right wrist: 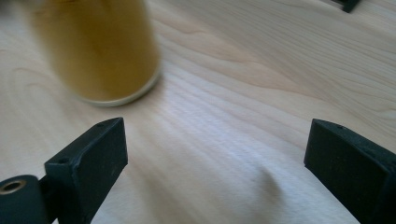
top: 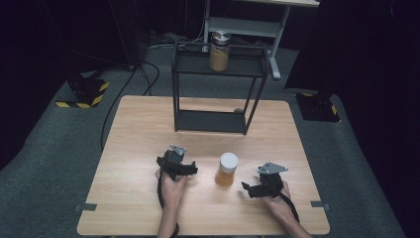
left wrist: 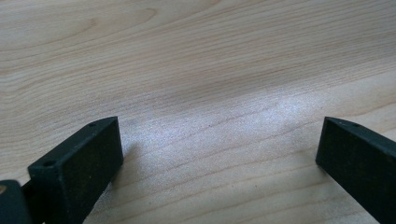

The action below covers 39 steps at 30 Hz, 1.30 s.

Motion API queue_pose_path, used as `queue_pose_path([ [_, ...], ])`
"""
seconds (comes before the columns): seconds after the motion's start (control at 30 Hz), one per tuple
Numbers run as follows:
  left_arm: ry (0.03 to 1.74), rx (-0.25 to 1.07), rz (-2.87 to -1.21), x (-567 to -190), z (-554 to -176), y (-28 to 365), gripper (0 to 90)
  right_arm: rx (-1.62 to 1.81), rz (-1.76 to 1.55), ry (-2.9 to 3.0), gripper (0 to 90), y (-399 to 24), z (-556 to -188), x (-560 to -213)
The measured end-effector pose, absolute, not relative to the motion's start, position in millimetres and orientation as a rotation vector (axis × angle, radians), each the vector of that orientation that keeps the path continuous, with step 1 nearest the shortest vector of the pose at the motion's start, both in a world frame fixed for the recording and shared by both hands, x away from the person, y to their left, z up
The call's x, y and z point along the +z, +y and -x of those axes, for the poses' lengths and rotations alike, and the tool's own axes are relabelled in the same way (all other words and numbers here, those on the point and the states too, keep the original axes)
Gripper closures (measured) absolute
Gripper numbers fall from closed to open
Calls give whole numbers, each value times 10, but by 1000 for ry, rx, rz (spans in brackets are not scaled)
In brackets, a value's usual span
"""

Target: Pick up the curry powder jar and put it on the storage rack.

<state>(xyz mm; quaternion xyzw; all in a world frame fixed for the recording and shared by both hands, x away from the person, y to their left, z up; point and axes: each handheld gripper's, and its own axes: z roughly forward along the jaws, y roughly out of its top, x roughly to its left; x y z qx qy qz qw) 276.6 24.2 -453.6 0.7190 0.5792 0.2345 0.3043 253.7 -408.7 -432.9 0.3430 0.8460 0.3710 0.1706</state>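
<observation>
The jar (top: pixel 227 169) with a white lid and amber contents stands upright on the desk (top: pixel 133 148), in front of the black shelf rack (top: pixel 218 89) — likely set there for pickup. The right gripper (top: pixel 253 188) is held just right of the jar, jaws spread wide and empty, angled toward it as if lining up a grasp. The left gripper (top: pixel 179 167) rests left of the jar, also wide open with nothing held — kept clear. A second jar (top: pixel 219 51) sits on the rack's top shelf, well behind the first.
</observation>
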Motion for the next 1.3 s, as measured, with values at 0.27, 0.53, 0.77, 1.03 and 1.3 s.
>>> queue_pose_path([
  [0.27, 1534, 621, -1905, -4535, -2767, 241, 5, 1139, -896, 2440, 51, -4055, -2442, -4336],
  [0.53, 1534, 622, -1906, -4534, -2767, 241, 5, 1171, -843, 2448, 50, -3933, -2441, -4315],
  [0.77, 1534, 621, -1906, -4534, -2767, 242, 5, 1212, -822, 2430, 49, -3850, -2446, -4288],
  [1.03, 1534, 622, -1906, -4535, -2767, 241, 5, 1243, -819, 2410, 51, -3769, -2505, -4262],
  [1.3, 1534, 622, -1906, -4534, -2767, 242, 5, 1261, -832, 2381, 61, -3681, -2571, -4240],
])
